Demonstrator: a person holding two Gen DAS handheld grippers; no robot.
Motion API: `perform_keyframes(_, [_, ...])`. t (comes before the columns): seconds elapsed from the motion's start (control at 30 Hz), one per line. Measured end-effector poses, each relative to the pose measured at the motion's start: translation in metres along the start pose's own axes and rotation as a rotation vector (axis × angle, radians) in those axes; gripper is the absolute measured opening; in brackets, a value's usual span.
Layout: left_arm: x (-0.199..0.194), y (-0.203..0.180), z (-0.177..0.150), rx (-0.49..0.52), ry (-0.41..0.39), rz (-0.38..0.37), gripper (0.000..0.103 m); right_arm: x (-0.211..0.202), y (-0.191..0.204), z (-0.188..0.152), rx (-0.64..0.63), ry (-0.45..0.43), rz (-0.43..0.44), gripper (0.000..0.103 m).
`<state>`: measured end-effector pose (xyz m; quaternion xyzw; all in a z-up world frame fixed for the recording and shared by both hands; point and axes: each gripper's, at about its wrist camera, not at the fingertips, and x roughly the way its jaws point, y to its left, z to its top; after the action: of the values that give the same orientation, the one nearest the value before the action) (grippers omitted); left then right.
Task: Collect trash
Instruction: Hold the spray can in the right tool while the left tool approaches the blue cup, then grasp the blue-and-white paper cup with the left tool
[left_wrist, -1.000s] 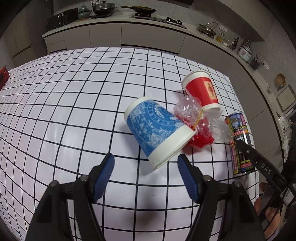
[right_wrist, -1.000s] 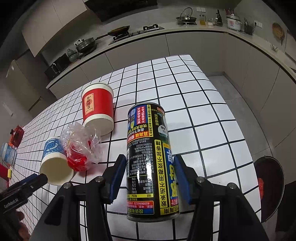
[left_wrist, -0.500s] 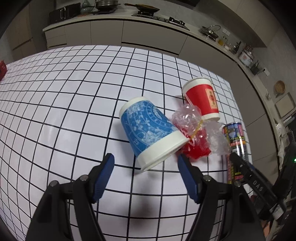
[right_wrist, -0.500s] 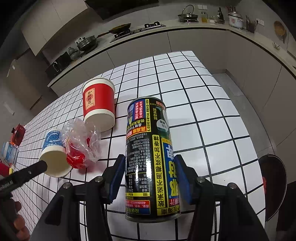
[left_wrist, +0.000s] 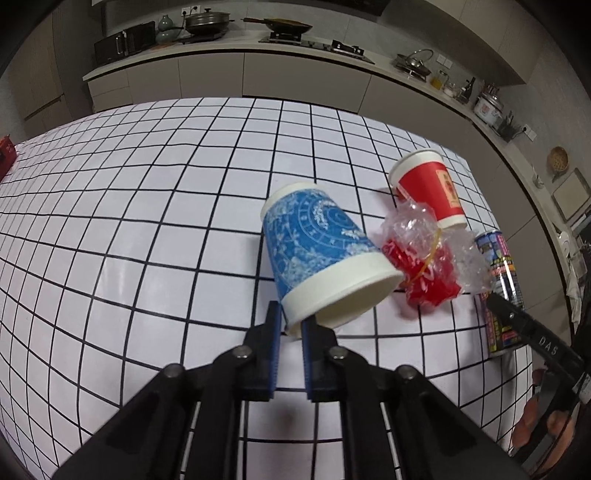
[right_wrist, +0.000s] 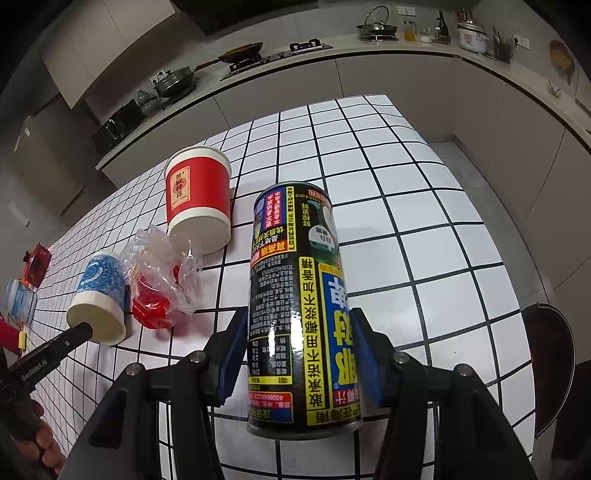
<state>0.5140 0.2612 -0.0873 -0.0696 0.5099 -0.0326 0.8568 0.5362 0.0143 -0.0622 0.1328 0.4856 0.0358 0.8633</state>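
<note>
My left gripper (left_wrist: 290, 325) is shut on the white rim of a blue patterned paper cup (left_wrist: 317, 251), which is tipped on its side with its mouth toward me. My right gripper (right_wrist: 297, 341) is shut on a black drink can (right_wrist: 299, 306) with yellow and blue labels, held upside down above the table. A red paper cup (left_wrist: 430, 188) lies on its side behind a crumpled clear plastic bag with red contents (left_wrist: 421, 258). The same items show in the right wrist view: the blue cup (right_wrist: 99, 291), the bag (right_wrist: 159, 280), the red cup (right_wrist: 197, 199).
The table (left_wrist: 129, 221) is white tile with a black grid; its right edge drops to the floor (right_wrist: 480, 177). A dark round bin (right_wrist: 546, 362) sits low at right. Kitchen counters with pots line the back. A red item (right_wrist: 35, 262) and a small white container (right_wrist: 18, 304) lie far left.
My left gripper has closed from wide open onto the blue cup's rim. The right gripper still holds the can, raised slightly.
</note>
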Motion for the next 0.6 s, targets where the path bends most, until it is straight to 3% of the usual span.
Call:
perform_keyframes(0.3, [-0.006,0.016,-0.010,0.047,0.027,0.032,0.009,-0.004,0.003,-0.004,-0.009,-0.002,-0.006,0.056])
perform_keyframes(0.37, [-0.005,0.022,-0.013,0.047,0.059,0.051,0.013,-0.004,0.003,-0.004,-0.010,-0.002,-0.007,0.056])
perform_keyframes(0.43, [-0.006,0.025,-0.016,0.040,0.093,0.055,0.033,-0.004,0.002,-0.004,-0.007,0.002,-0.005,0.056])
perform_keyframes(0.47, [-0.009,0.026,-0.018,0.032,0.099,0.059,0.055,-0.004,0.002,-0.005,-0.007,0.002,-0.006,0.056])
perform_keyframes(0.5, [-0.013,0.025,-0.020,0.024,0.090,0.065,0.071,-0.004,0.002,-0.005,-0.009,0.003,-0.006,0.056])
perform_keyframes(0.6, [-0.028,0.019,-0.023,0.003,0.053,0.057,0.075,-0.003,0.002,-0.004,-0.009,0.006,-0.005,0.056])
